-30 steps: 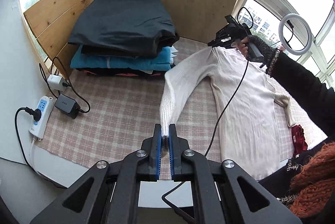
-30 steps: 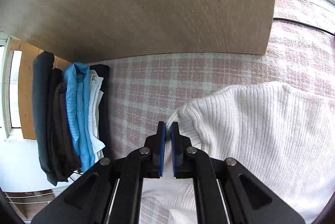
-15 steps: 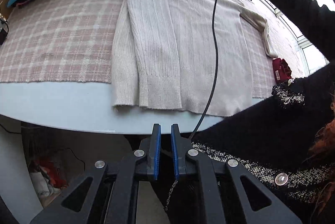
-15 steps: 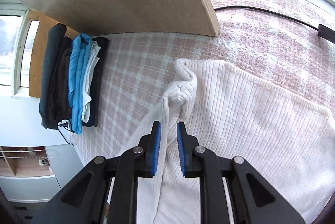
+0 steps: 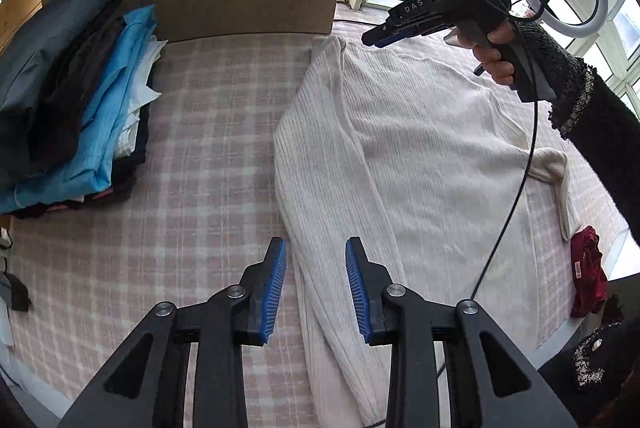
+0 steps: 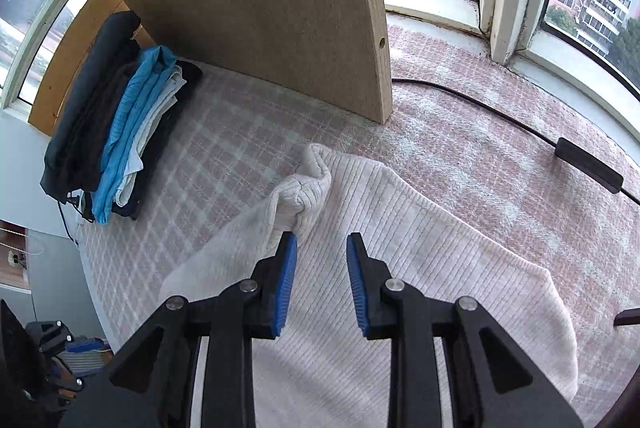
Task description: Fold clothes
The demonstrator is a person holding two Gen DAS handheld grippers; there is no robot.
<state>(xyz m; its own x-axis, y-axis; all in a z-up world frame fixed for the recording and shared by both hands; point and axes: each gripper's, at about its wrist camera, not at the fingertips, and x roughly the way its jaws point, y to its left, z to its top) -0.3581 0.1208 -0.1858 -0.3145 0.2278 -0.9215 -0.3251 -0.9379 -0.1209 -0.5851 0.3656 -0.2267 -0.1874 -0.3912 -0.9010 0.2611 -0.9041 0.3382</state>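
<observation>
The left gripper (image 5: pixel 316 284) is seen with jaws opening and nothing clasped, the folded sleeve (image 5: pixel 320 156) lying directly beneath and ahead, its long axis running away toward the shoulder; the right gripper (image 6: pixel 322 280) is parted, closing slightly, empty, beside the bunched shoulder (image 6: pixel 304 184). The sweater (image 5: pixel 420 148) is spread on the checked cloth (image 5: pixel 200 148), nearer the left; "DAS" is read on the right gripper's body.

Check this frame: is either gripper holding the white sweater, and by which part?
Neither. The left gripper is opening above the folded-in sleeve; the right gripper is closing, empty, by the sweater shoulder.
</observation>
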